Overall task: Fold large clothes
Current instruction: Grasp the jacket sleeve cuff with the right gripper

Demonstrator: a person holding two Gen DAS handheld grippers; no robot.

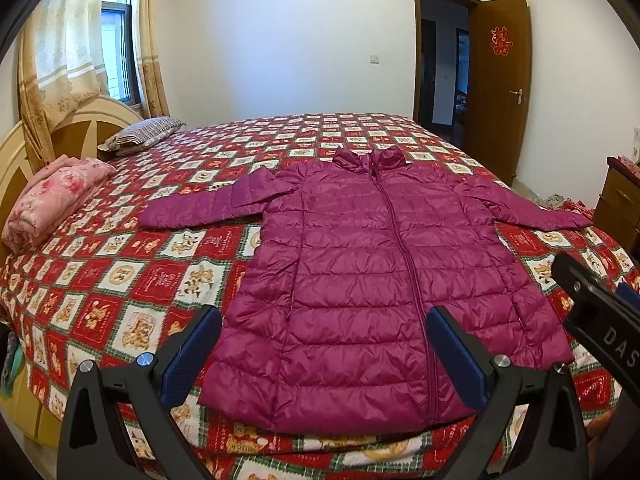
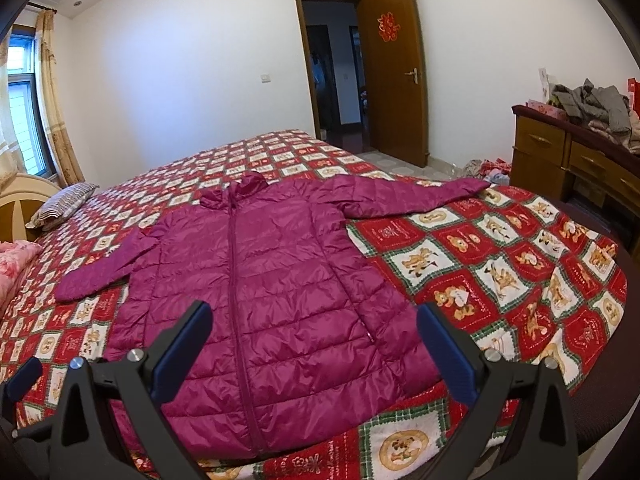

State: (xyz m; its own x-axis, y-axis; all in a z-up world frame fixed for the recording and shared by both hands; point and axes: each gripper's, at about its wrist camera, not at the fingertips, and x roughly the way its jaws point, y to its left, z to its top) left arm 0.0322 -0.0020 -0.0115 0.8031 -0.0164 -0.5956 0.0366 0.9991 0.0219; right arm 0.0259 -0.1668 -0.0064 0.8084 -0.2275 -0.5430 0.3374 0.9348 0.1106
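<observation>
Puffy purple coat lies flat on bed, zipped, sleeves out. Looks soft, light, shiny, slippery. Left gripper wide, empty. Right gripper wide, empty. Best grab: sleeve cuffs or hem corners.

Left hand-held gripper, right hand-held gripper: black frames, blue pads, silver screws.

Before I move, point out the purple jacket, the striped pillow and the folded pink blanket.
purple jacket (image 1: 360,280): left wrist view, on the quilted front beside the zipper.
striped pillow (image 1: 144,134): left wrist view, middle of its top face.
folded pink blanket (image 1: 56,196): left wrist view, on its upper fold.
</observation>
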